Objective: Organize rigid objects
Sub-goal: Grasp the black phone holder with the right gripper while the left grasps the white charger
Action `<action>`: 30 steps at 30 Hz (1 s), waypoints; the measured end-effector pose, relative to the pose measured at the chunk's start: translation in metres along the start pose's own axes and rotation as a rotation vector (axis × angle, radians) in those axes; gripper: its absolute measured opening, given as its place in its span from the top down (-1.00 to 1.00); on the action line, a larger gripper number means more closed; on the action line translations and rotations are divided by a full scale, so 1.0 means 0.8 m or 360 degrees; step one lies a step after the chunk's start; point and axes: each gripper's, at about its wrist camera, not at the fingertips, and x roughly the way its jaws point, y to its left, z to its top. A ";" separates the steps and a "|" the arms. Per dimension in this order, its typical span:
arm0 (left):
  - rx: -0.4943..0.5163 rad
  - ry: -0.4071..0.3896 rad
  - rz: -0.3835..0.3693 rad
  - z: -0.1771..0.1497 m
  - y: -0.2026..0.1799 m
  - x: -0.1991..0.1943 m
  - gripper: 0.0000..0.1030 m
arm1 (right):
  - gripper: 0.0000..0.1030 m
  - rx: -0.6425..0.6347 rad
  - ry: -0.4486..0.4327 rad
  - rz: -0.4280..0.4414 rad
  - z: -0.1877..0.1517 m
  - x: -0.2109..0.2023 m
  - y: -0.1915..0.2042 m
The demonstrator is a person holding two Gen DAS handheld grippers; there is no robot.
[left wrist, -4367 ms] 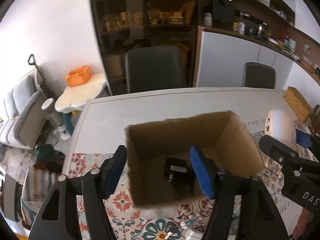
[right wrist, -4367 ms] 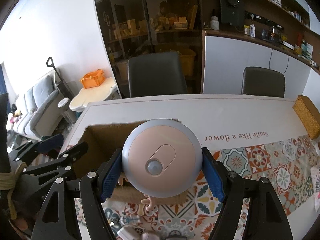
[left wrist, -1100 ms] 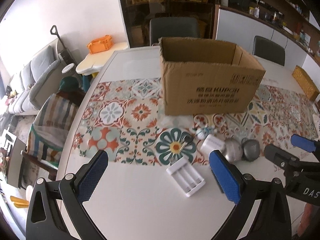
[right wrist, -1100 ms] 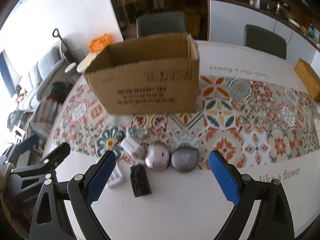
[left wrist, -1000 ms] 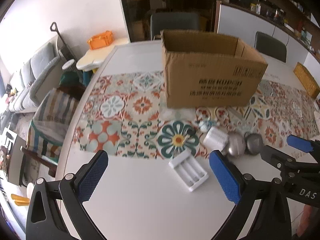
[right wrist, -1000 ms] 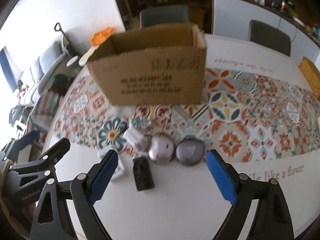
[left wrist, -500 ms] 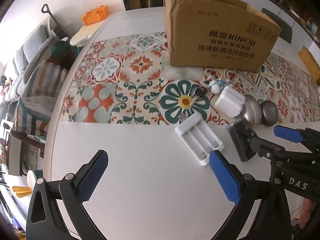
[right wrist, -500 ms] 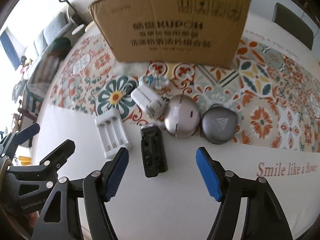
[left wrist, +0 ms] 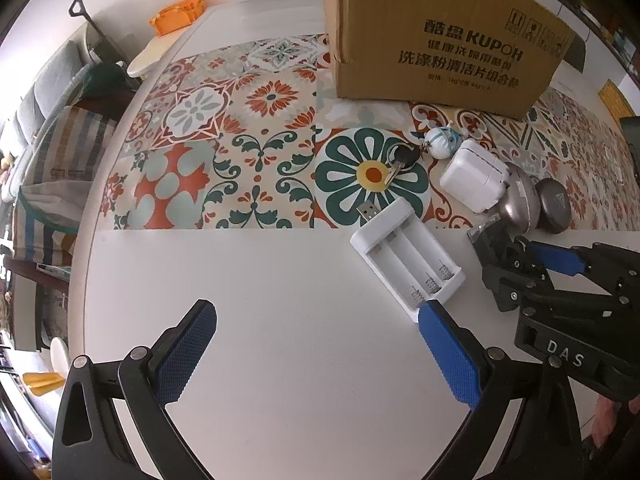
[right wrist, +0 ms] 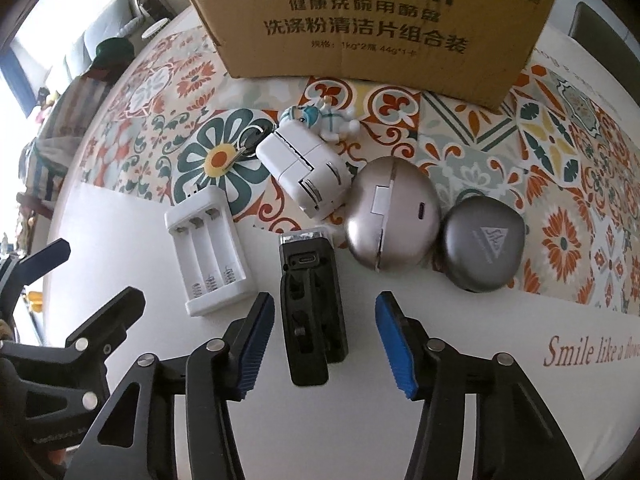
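On the worktop (right wrist: 460, 380) we count one cardboard box (right wrist: 372, 12), two round cases (right wrist: 392, 216), one white charger (right wrist: 306, 168), one battery holder (right wrist: 210, 252), one black gadget (right wrist: 312, 312) between our right claw (right wrist: 325, 336), jaws narrowing, not touching; left claw (left wrist: 316, 350) wide, empty.

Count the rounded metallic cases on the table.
2: a silver case right of the white charger plug, and a dark grey case touching its right side. The box may hide more.

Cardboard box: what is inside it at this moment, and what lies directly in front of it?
The cardboard box shows only its printed front wall in both views, so its inside cannot be seen. In front lie a small figurine and a white charger on the patterned mat.
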 end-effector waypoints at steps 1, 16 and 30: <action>0.0002 0.0008 -0.0011 0.000 0.000 0.002 -1.00 | 0.00 -0.0002 0.0003 -0.0007 0.001 0.002 0.001; 0.0151 -0.0034 -0.0138 0.001 -0.006 0.010 -1.00 | 0.43 0.0026 -0.0040 -0.0031 0.001 0.010 0.008; 0.0775 -0.0256 -0.0202 -0.006 -0.046 0.002 -1.00 | 0.43 0.0300 -0.0052 0.0019 -0.042 -0.030 -0.005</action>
